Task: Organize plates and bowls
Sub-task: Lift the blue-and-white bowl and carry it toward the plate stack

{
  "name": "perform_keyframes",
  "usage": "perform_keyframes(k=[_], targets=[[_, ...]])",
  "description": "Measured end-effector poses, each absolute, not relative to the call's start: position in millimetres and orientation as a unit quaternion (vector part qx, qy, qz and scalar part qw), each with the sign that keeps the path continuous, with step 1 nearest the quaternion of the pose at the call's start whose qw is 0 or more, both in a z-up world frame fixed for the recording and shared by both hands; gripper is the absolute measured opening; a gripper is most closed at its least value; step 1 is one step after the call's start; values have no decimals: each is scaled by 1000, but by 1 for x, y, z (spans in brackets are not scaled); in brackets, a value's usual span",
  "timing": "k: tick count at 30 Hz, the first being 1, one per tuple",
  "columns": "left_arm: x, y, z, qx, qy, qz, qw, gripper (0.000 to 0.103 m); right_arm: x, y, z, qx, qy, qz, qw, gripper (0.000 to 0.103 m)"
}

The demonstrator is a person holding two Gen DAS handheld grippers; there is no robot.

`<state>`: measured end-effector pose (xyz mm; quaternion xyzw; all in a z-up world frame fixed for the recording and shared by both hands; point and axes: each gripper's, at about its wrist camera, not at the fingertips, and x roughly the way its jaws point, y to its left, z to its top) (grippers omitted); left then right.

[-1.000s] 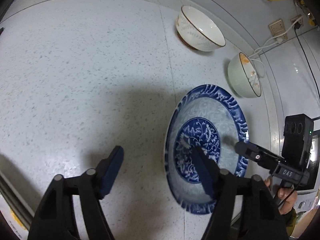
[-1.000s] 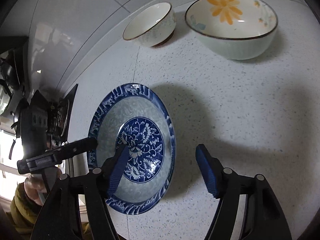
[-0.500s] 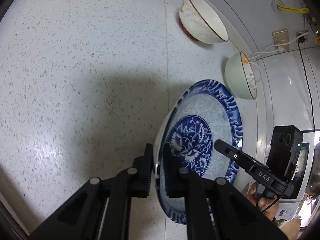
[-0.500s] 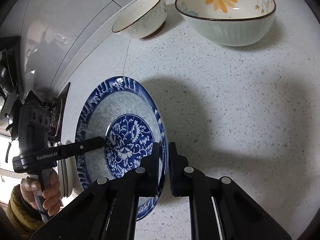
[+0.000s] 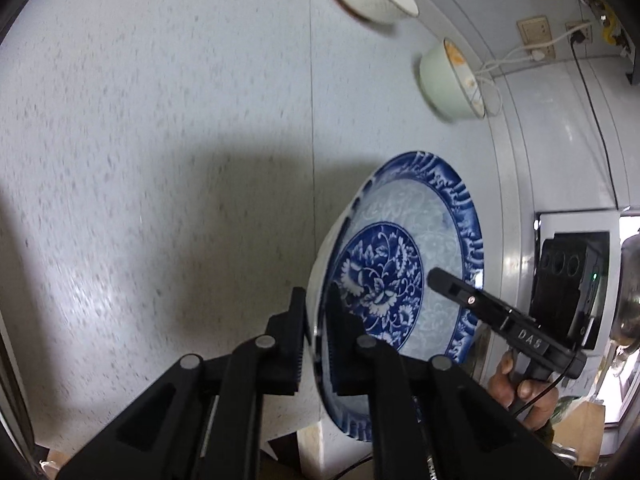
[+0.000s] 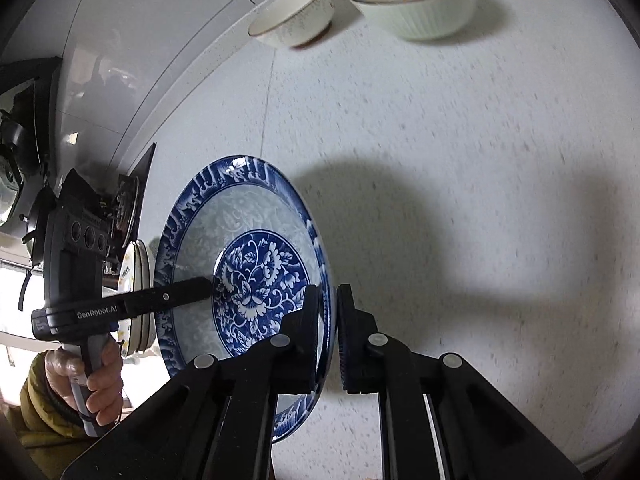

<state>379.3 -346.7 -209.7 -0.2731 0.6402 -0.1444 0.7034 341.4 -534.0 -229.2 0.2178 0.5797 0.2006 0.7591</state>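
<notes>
A blue and white floral plate (image 5: pixel 404 264) is held above the speckled counter (image 5: pixel 160 160). My left gripper (image 5: pixel 318 312) is shut on its left rim. My right gripper (image 6: pixel 329 312) is shut on its opposite rim, and the plate shows there too (image 6: pixel 248 248). Each gripper shows in the other's view, the right one (image 5: pixel 492 320) and the left one (image 6: pixel 132 304). A white bowl with a brown rim (image 6: pixel 292 16) and a pale green bowl with an orange flower (image 6: pixel 416 0) stand far off by the wall.
A stack of pale plates (image 6: pixel 138 296) stands on the left behind the held plate. A stove with a pan (image 6: pixel 24 184) lies beyond it. Wall sockets with a white cable (image 5: pixel 536 40) sit behind the green bowl (image 5: pixel 448 80).
Both grippers closed on opposite rims of the plate between the earliest frames and half a second ago. The plate has since risen off the counter, and the bowls look farther away.
</notes>
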Motion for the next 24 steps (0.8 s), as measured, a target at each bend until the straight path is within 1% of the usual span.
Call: perform_keyframes(k=[6, 10, 12, 15, 16, 17, 19, 20, 22, 23, 24], targets=[[369, -358, -223, -258, 649, -145, 701, 9, 333, -534, -245, 218, 589, 200, 752, 9], [379, -370, -226, -248, 650, -144, 704, 10, 329, -545, -250, 223, 586, 205, 751, 9], [380, -372, -225, -240, 650, -145, 707, 10, 327, -547, -249, 227, 585, 212, 749, 11], [385, -370, -215, -224, 637, -142, 723, 11, 328, -551, -250, 236, 582, 214, 748, 12], [390, -367, -210, -219, 632, -137, 731, 18, 329, -552, -249, 242, 579, 215, 749, 13], [391, -361, -207, -214, 626, -133, 738, 31, 330, -557, -245, 250, 570, 216, 752, 15], [396, -353, -194, -200, 614, -122, 754, 37, 330, -567, -236, 250, 555, 209, 766, 27], [398, -352, -189, -194, 610, -119, 759, 41, 333, -574, -228, 246, 545, 203, 776, 29], [408, -351, -172, -180, 588, -114, 780, 44, 340, -589, -210, 243, 521, 194, 795, 34], [414, -352, -164, -177, 579, -117, 787, 50, 345, -596, -201, 242, 510, 187, 804, 37], [422, -354, -156, -180, 570, -123, 792, 55, 350, -604, -192, 241, 500, 180, 812, 45]])
